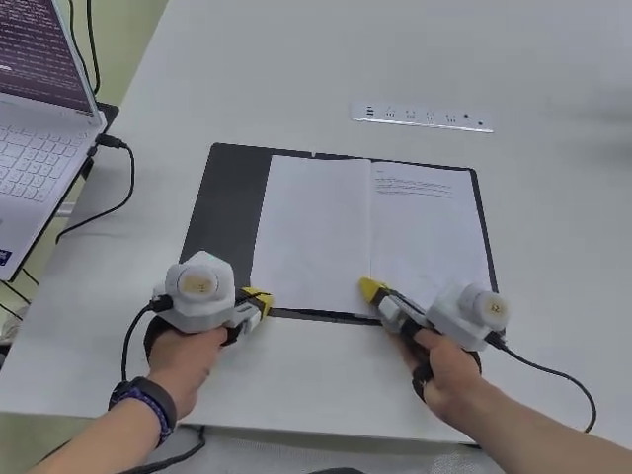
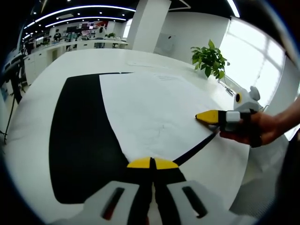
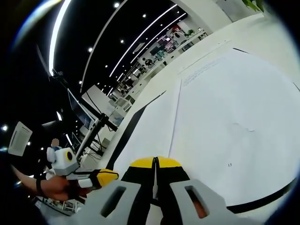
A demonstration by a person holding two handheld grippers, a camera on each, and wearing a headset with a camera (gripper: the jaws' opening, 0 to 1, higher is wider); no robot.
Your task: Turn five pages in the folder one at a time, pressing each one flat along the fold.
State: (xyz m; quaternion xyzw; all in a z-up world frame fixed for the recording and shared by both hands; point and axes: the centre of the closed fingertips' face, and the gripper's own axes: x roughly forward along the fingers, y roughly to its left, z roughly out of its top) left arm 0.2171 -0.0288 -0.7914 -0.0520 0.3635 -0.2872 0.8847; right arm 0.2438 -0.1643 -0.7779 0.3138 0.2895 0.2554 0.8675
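On the white tabletop [image 1: 296, 59], head view: the black folder [image 1: 222, 207] is seen lying open, square to the person. One white sheet [image 1: 311, 232] is laid over to the left of the fold [image 1: 369, 227]. A printed page [image 1: 430, 237] is exposed on the right. The left claw [image 1: 259, 302] is placed at the sheet's near left corner, and the right claw [image 1: 373, 289] at the near end of the fold.

Left gripper view: the left claw's yellow tips are seen pressed together at the sheet's near edge, with nothing gripped. The sheet is observed flat and uncurled.

Right gripper view: the right claw is likewise closed and empty, its tips set on the paper just beside the fold.

Progress, as judged: at least one page is taken as turned, and pressing along the fold is judged to be in hand. The number of pages turned cannot be read from the stack, so the turns left are not established.
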